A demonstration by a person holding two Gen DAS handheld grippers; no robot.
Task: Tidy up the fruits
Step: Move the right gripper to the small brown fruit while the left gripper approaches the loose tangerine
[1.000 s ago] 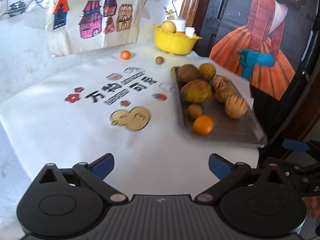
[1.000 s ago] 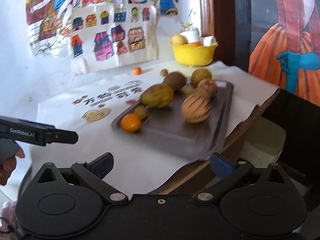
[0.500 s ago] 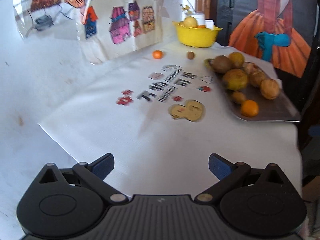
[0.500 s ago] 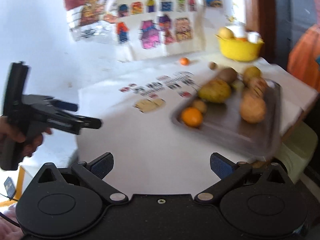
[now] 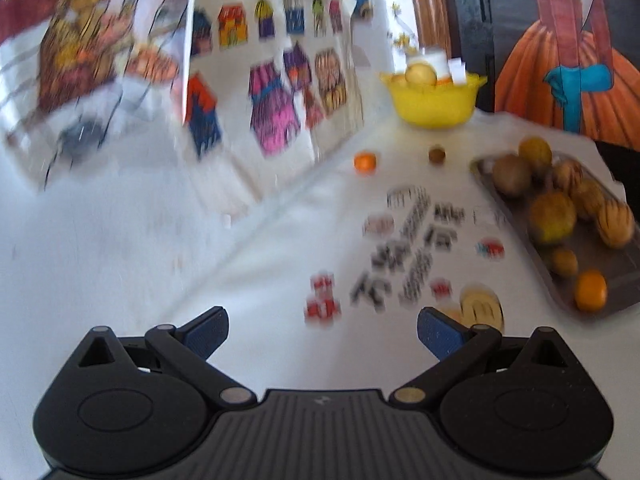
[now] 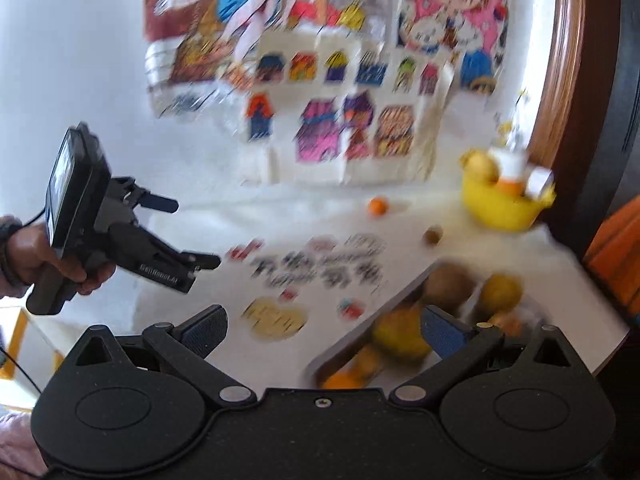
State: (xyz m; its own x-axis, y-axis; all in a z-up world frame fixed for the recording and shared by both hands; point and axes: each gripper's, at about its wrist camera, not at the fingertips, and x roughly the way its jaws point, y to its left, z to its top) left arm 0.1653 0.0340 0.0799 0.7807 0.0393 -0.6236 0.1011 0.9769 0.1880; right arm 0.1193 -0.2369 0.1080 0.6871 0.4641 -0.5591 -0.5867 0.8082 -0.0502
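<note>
Tray [image 6: 362, 344] w/ fruit lies just ahead-right of right gripper [image 6: 324, 330] — the nearer one; left gripper [image 5: 322, 332] well apart — both spread wide, empty.

Table [image 5: 248, 320] runs back to wall posters [image 5: 276, 92]. Tray [image 5: 624, 284] at table's right edge, fruits [image 5: 552, 216] piled on it, single orange [image 5: 590, 290] at tray's near end. Bowl [image 5: 434, 98] at far right corner behind tray, fruit in it. Loose orange [image 5: 365, 161] and small round fruit [image 5: 437, 154] on table between bowl and tray, apart from each other. Printed lettering [image 5: 416, 248] left of tray. Left tongs [image 6: 200, 260] left of lettering in right wrist view.
</note>
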